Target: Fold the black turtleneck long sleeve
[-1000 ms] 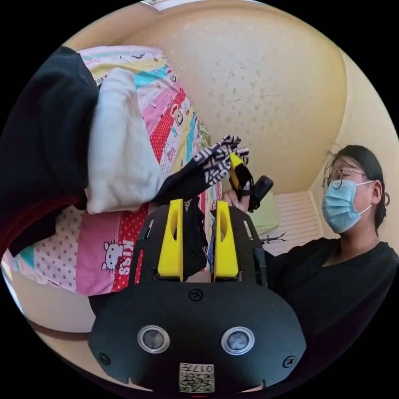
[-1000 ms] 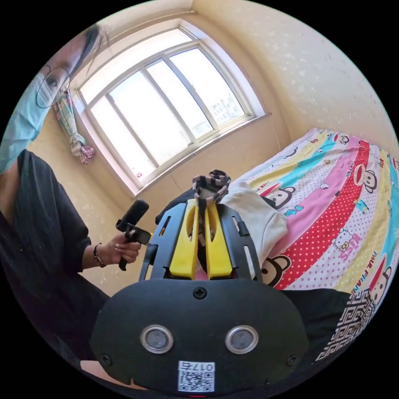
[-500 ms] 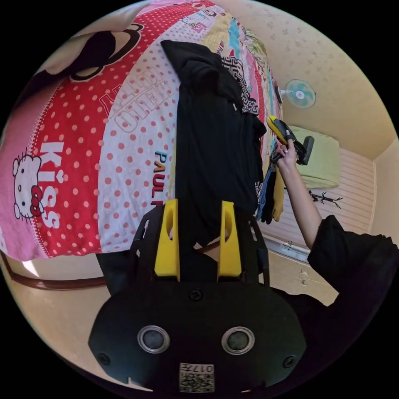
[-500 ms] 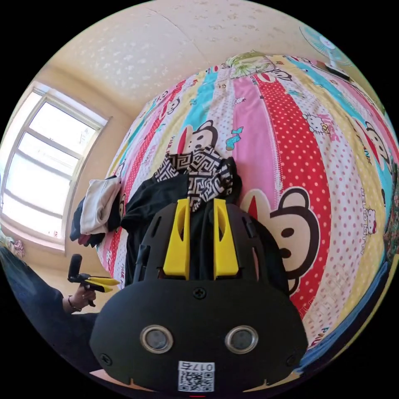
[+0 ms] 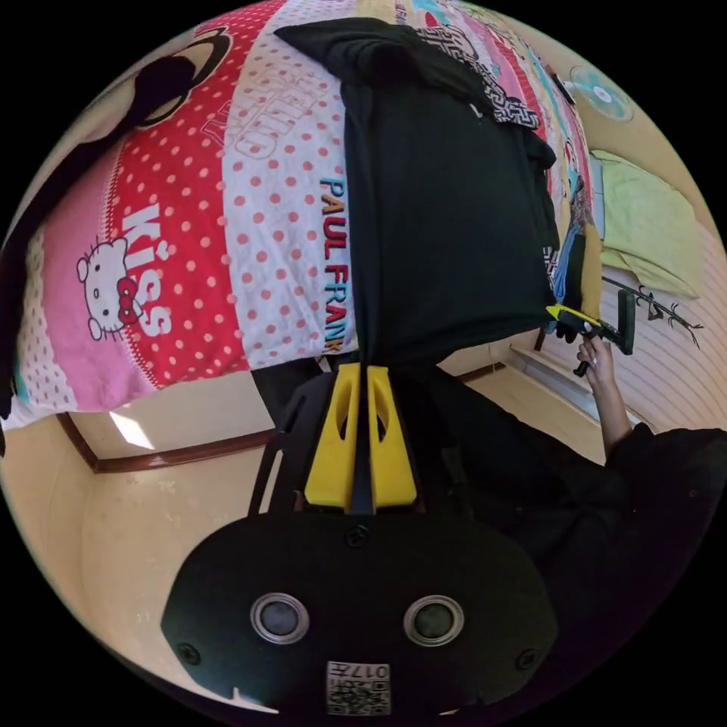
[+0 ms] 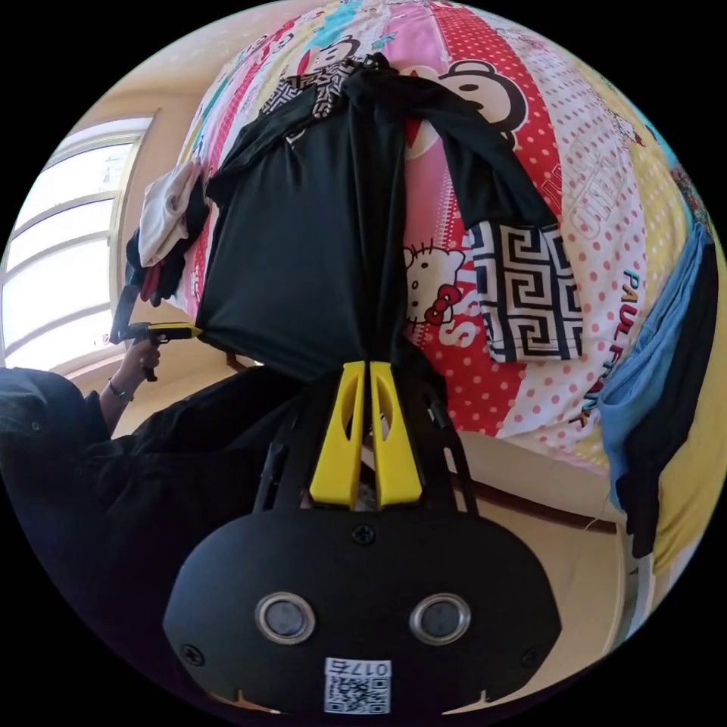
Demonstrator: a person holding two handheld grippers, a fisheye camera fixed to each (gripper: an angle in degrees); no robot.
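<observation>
The black turtleneck (image 5: pixel 447 219) lies spread on the cartoon bedsheet (image 5: pixel 189 250), its hem pulled off the bed's edge. My left gripper (image 5: pixel 360 369) is shut on one hem corner. My right gripper (image 6: pixel 360 366) is shut on the other hem corner of the black turtleneck (image 6: pixel 303 227). A sleeve with a black-and-white patterned cuff (image 6: pixel 530 299) lies flat beside the body. The right gripper (image 5: pixel 564 313) shows at the far hem corner in the left gripper view; the left gripper (image 6: pixel 178 330) shows likewise in the right gripper view.
A pile of white and dark clothes (image 6: pixel 163 219) sits on the bed near the window (image 6: pixel 53 257). Blue, black and yellow garments (image 6: pixel 659 356) hang over the bed's side. A fan (image 5: pixel 602 92) hangs on the wall. The person's dark-sleeved arm (image 5: pixel 628 454) is close.
Both grippers let go of the upper end and have shut on the hem corners, pulling the shirt out flat toward the bed's edge. Both cameras have swung down toward the bed.
</observation>
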